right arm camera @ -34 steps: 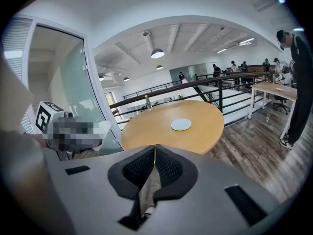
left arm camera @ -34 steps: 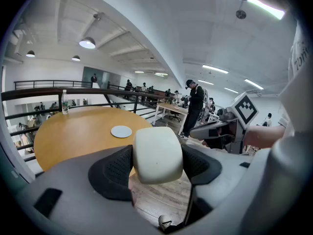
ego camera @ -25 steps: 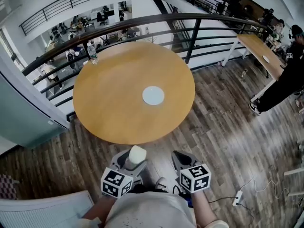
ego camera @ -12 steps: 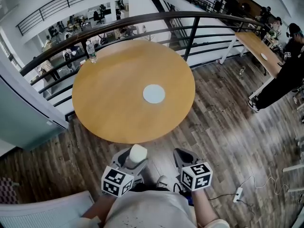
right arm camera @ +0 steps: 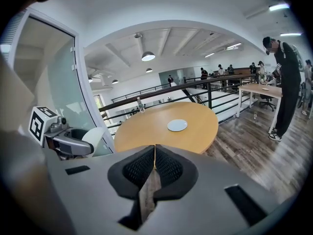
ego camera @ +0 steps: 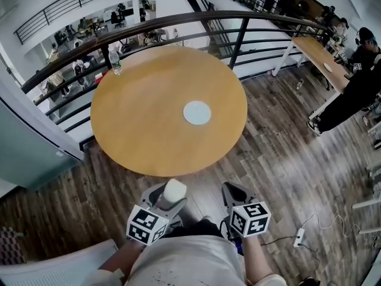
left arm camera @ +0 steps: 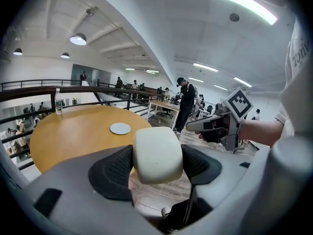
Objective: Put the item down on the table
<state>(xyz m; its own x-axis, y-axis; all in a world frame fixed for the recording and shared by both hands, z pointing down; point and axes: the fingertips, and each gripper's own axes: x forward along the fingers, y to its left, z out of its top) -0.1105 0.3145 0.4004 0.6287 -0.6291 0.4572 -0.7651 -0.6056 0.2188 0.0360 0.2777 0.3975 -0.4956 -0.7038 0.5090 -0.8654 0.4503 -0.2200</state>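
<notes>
The left gripper (ego camera: 169, 193) has its fingers (left arm camera: 115, 168) pressed against both sides of a pale, rounded block (left arm camera: 157, 153), holding it out over the wooden floor (ego camera: 280, 154), just short of the near edge of the round counter (ego camera: 143, 124). The right gripper (right arm camera: 154, 153) hangs beside it with its fingers (right arm camera: 140, 166) closed together on nothing. On the counter lie a white disc (ego camera: 197, 112) and, at the far rim by the railing (ego camera: 238, 40), a water bottle (ego camera: 115, 62) (both well away from the block).
</notes>
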